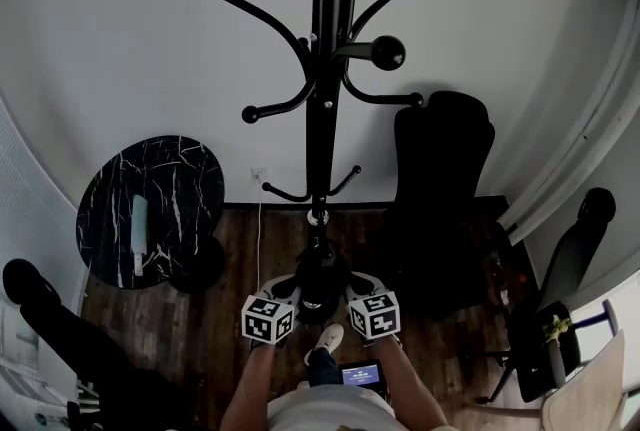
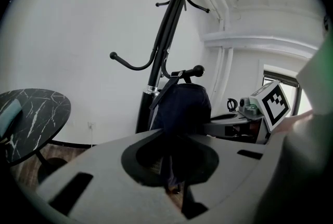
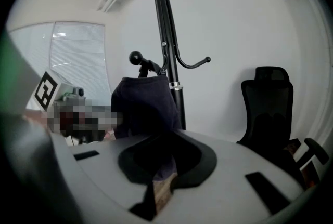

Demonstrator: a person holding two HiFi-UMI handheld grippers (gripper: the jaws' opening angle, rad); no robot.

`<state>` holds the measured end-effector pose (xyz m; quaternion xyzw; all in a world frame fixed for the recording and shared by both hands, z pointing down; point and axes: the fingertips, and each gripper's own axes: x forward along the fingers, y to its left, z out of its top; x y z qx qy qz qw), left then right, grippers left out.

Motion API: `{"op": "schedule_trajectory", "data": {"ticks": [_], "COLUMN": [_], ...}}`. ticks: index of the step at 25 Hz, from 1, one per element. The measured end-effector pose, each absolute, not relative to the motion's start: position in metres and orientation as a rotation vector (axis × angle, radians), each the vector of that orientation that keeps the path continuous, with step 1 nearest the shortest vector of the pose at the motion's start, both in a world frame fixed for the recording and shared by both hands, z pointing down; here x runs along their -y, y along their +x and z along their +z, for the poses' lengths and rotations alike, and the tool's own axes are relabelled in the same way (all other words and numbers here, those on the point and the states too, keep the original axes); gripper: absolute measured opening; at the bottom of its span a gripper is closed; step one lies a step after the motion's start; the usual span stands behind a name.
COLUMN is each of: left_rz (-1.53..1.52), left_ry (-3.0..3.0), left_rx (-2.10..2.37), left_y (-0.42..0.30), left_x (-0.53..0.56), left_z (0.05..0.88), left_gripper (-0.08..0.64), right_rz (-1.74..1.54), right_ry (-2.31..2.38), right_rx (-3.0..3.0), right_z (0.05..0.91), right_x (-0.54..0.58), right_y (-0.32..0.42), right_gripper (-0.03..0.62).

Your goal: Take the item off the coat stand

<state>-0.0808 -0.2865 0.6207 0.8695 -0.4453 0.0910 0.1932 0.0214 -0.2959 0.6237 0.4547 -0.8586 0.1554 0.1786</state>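
Soft, probably light bag [image 2: 179, 106]; left gripper [image 2: 174, 189] and right gripper [image 3: 156, 186] seemingly clamp its bottom edge; lift strap [image 2: 162, 92] off hook [image 2: 196, 69].

A round black marble-topped table [image 1: 180, 184] stands left on the dark wood floor [image 1: 210, 319], a black office chair [image 1: 445, 179] right, both before a white wall [image 1: 120, 39].

Head view cuts the coat stand [image 1: 320, 119] off at 12 o'clock. At 6 o'clock, the left gripper [image 2: 174, 186] hides the bottom of the dark bag [image 2: 182, 106]
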Motion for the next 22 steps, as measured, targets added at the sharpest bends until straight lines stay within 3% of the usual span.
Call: {"op": "schedule_trajectory", "data": {"ticks": [22], "left_rz": [0.203], "left_ry": [2.500], "left_rx": [1.237], "left_y": [-0.079], "left_x": [0.245], "left_z": [0.592], "left_gripper": [0.029], "right_rz": [0.425], "right_ry": [1.330], "right_rx": [2.457], "right_z": [0.606], "right_x": [0.253], "right_y": [0.022], "right_gripper": [0.029]}}
